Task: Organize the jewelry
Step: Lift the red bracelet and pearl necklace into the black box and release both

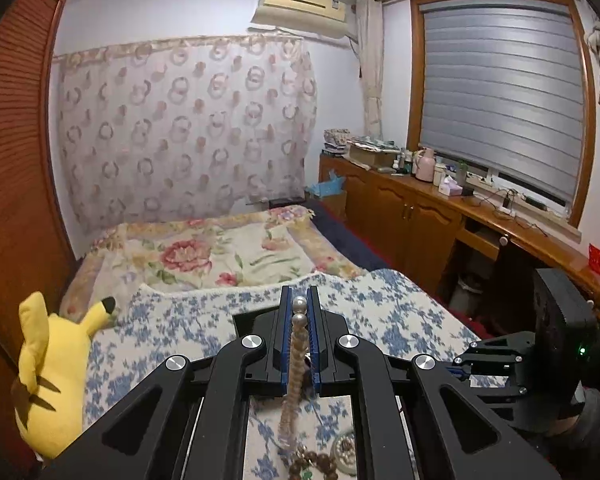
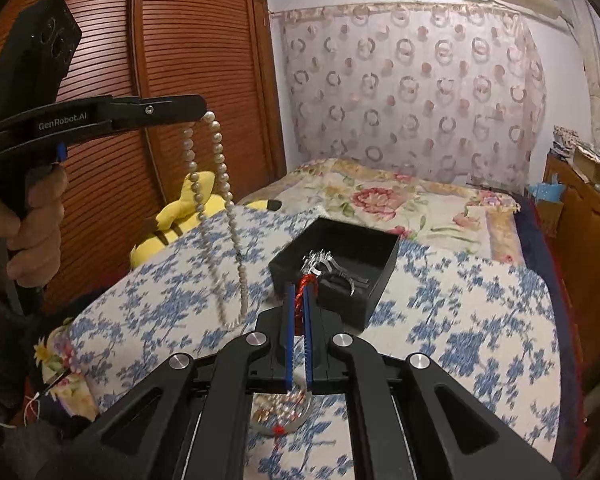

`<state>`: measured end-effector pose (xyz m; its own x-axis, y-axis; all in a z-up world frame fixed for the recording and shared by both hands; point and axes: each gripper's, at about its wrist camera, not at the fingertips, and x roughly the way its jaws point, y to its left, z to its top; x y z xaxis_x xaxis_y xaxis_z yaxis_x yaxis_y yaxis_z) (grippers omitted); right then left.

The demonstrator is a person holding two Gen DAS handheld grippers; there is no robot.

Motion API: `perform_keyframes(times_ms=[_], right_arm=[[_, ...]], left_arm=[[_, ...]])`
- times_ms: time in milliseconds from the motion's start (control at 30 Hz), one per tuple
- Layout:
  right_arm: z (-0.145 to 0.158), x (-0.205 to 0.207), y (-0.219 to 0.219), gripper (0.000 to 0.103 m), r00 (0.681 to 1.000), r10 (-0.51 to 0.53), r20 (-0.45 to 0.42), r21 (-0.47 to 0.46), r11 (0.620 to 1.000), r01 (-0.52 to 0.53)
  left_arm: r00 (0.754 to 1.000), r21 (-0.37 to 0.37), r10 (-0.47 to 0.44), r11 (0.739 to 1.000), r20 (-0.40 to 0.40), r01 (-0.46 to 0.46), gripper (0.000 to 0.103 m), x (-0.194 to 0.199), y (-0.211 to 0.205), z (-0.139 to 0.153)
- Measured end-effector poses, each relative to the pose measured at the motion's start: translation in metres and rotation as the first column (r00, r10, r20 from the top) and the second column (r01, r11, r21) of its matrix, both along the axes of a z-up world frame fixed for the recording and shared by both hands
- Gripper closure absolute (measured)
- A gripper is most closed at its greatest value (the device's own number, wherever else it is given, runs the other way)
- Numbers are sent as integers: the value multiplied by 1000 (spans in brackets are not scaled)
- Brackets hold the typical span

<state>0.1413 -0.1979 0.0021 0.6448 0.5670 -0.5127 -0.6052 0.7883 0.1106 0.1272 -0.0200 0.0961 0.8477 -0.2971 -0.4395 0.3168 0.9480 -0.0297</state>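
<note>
1. Black and square, the open box [image 2: 336, 268] sits on the bed's blue-flowered quilt [image 2: 440, 320]; inside it lie silvery rings and a clear, sparkling piece, too blurred to name more closely.
2. Beside the box, nearer the cameras, a small round dish [image 2: 284, 416] rests on the quilt with pearly beads in it and a bit of red; in the left wrist view brown wooden beads [image 1: 316, 464] lie just beside that dish.
3. The pearl necklace [image 2: 216, 200] is a long strand of round cream pearls, hanging as a doubled loop well above the quilt, to the left of the box.
4. The left gripper [image 1: 299, 304] has its jaws closed on the necklace: two pearls show at the fingertips and the rest drops away below.
5. The right gripper [image 2: 299, 286] has its jaws clamped on a red twisted cord [image 2: 300, 296], which runs down between the blue pads; it hovers just in front of the box.
6. A yellow plush toy [image 1: 52, 364] lies at the quilt's edge, left of the box, by the wooden wardrobe [image 2: 160, 60].
</note>
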Motion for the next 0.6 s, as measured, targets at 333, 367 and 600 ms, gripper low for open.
perform_keyframes(times_ms=[333,367,600], right_arm=[[18,40,6,98,999,-29,25,0,1000,29],[18,43,6,98,999,-30,25,-1,1000,30],[20,63,10,98,999,-43,23,-13,999,44]], left_arm=[[999,11,37,999,1,-37,97,41,-5,21],[999,8,39,999,2,-39,97,45,-6,23],[999,10,44,999,-1,-44,97,65,-12,39]])
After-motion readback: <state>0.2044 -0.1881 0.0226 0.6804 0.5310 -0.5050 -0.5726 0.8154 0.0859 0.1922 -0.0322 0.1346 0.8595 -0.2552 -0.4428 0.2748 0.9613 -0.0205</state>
